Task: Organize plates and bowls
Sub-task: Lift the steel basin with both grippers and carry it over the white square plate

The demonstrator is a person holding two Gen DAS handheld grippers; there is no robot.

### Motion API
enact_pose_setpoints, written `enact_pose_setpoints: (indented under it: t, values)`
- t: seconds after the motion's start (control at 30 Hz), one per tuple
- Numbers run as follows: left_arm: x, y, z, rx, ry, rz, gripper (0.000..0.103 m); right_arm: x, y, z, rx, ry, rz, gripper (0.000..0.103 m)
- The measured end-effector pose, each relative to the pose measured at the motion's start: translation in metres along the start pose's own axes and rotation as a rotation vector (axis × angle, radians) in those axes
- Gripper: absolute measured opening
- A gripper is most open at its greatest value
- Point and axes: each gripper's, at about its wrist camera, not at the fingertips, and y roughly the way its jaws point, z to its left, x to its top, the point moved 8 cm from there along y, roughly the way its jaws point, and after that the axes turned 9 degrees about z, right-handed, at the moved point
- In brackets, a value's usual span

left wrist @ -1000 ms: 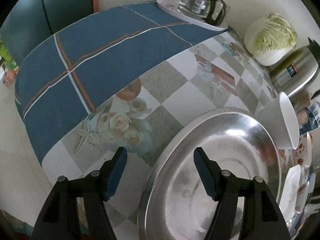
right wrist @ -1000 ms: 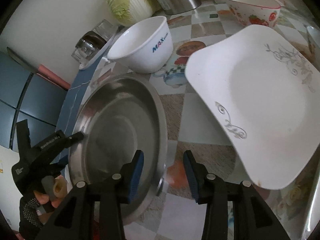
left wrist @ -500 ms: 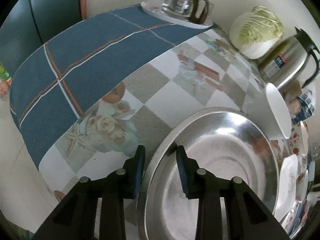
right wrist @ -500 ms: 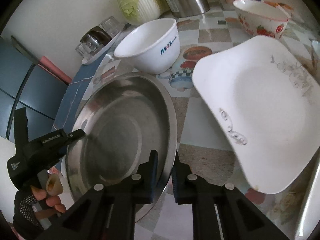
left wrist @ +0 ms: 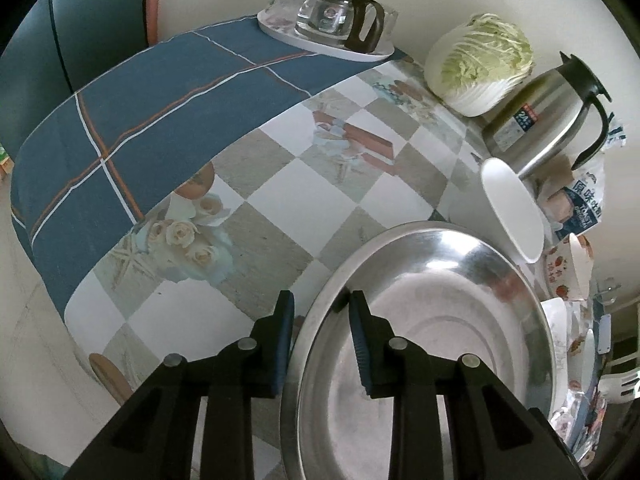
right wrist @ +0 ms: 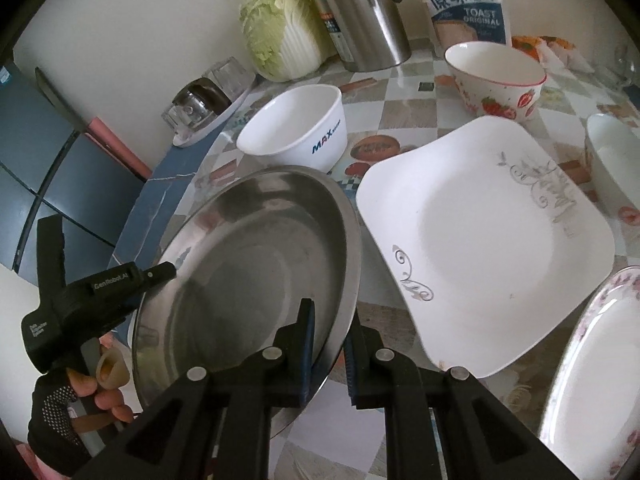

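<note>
A large round steel plate is gripped from both sides. My left gripper straddles its near-left rim, one finger outside and one inside. Its jaws are still closing and the pads look pressed on the rim. In the right wrist view my left gripper meets the plate's far-left edge. My right gripper is shut on the plate's right rim. A white square plate lies just to the right. Behind stand a white bowl and a strawberry bowl.
A flowered plate and another white bowl sit at the right. Along the wall are a cabbage, a steel jug, a toast bag and a tray with a glass pot. A blue cloth covers the table's left end.
Both grippers went from open beside the steel plate's rim to closed on it. Both have risen a little, and the plate's right rim now stands higher against the square plate.
</note>
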Motion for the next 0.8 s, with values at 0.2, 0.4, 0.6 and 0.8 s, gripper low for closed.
enact_pose_setpoints:
  t: [0.2,0.4,0.6,0.8]
  values:
    - [-0.004,-0.009,-0.014,-0.017,0.013,-0.024,0.029,0.0,-0.014,-0.005,-0.01,-0.016,-0.024,0.015]
    - [-0.007,-0.014,-0.033,-0.035,0.042,-0.043,0.029,0.0,-0.027,-0.015,-0.022,-0.022,-0.042,0.015]
    - [-0.012,-0.021,-0.056,-0.072,0.078,-0.067,0.029,0.0,-0.041,-0.032,-0.022,-0.003,-0.064,0.015]
    - [-0.017,-0.029,-0.087,-0.105,0.14,-0.096,0.029,-0.002,-0.058,-0.053,-0.03,0.03,-0.09,0.015]
